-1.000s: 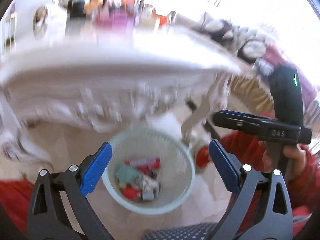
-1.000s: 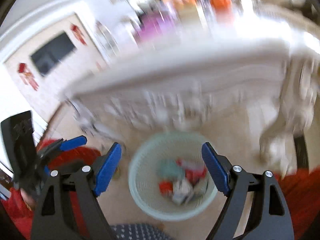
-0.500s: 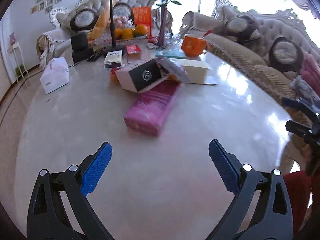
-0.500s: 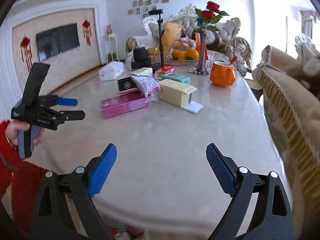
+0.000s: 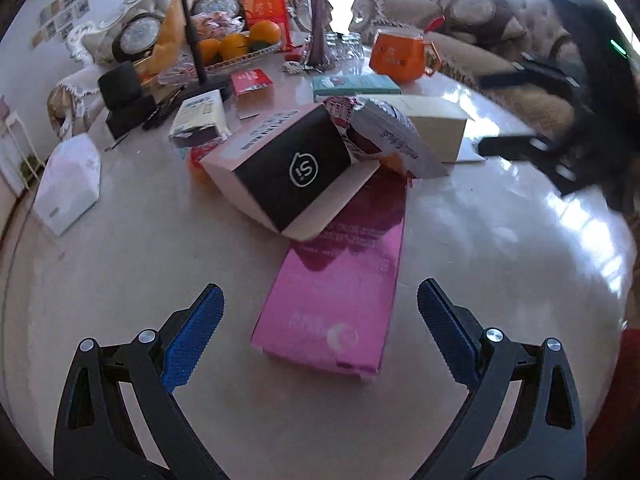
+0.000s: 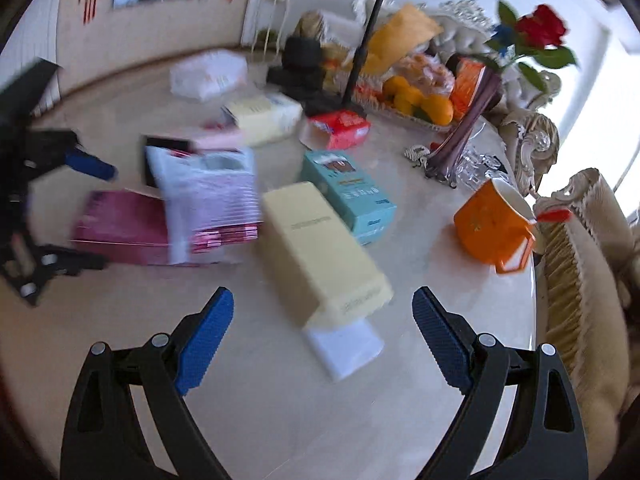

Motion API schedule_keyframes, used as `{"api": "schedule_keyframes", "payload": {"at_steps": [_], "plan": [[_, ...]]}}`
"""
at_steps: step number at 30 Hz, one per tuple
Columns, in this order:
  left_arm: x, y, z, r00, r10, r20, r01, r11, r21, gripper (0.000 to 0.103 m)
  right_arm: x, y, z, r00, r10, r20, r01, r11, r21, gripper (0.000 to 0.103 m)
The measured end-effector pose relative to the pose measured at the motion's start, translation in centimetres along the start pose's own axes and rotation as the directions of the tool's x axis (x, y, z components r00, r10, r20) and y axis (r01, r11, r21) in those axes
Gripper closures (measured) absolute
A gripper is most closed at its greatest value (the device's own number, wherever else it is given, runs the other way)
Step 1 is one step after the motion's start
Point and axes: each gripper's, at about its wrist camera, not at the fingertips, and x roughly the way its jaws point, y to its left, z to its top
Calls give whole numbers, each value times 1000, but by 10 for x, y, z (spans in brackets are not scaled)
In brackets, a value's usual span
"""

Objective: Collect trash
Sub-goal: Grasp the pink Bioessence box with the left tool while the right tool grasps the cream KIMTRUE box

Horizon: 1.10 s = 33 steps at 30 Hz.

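My left gripper (image 5: 320, 320) is open and empty, its jaws either side of the near end of a long pink box (image 5: 336, 284) that lies on the marble table (image 5: 120, 280). A black-and-pink box (image 5: 292, 172) leans on the pink box's far end, with a crumpled foil packet (image 5: 384, 132) beside it. My right gripper (image 6: 323, 322) is open and empty, just short of a pale yellow box (image 6: 320, 248) with a white flap (image 6: 344, 344). A teal box (image 6: 348, 192) lies behind the yellow box. The pink box (image 6: 120, 228) and packet (image 6: 208, 196) show blurred at left.
An orange mug (image 6: 496, 224), a vase of roses (image 6: 472, 120), a fruit tray (image 6: 416, 100), a red packet (image 6: 340, 126), a white tissue box (image 5: 68, 184) and a tripod pole (image 5: 192, 28) crowd the far table. Sofas (image 6: 580, 264) border the right edge.
Both grippers rose from the waste basket on the floor to the tabletop, then moved forward: the left up to the pink box, the right up to the yellow box. Both stayed open.
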Motion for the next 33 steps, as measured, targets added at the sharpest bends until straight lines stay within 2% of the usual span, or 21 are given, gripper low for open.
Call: {"api": "schedule_keyframes", "payload": {"at_steps": [5,8,11,12,13,14,16,17,19,22,27,30,33], "plan": [[13,-4,8,1000,3,-15,-2,999,34,8,26,-13,8,996,87,-30,-87,996,7,16],[23,-4,12,1000,7,-30,-6,999,37,8,35,-14,12,993,111,-34,-111,994,11,16],[27,-2,15,999,-10,-35,10,1000,7,8,48,-14,15,989,139,-47,-137,989,50,17],[29,0,16,999,-20,-43,20,1000,-13,10,52,-12,16,986,158,-59,-155,986,61,17],[30,0,16,998,-35,-48,34,999,-24,16,55,-10,16,982,176,-74,-170,982,77,19],[29,0,16,998,-42,-46,41,999,-36,19,58,-7,14,977,190,-97,-180,978,107,29],[26,0,14,998,-34,-44,32,999,-43,31,57,-7,11,969,226,-104,-208,965,160,48],[25,-1,13,998,-31,-45,29,998,-49,32,53,-6,9,967,238,-91,-216,956,196,52],[20,-4,7,999,-18,-38,16,998,-58,35,42,1,0,974,214,-79,-189,949,252,53],[9,-12,-6,1000,-15,-25,14,997,-71,38,20,17,-18,973,227,-48,-204,935,289,53],[-20,-24,-36,998,-66,-9,64,993,-96,40,-18,32,-52,979,204,-11,-184,904,387,54],[-41,-28,-58,996,-84,12,85,988,-126,42,-48,34,-75,988,151,26,-147,879,453,54],[-66,-25,-85,990,-136,45,142,969,-201,42,-77,33,-98,985,148,84,-170,832,529,54]]}}
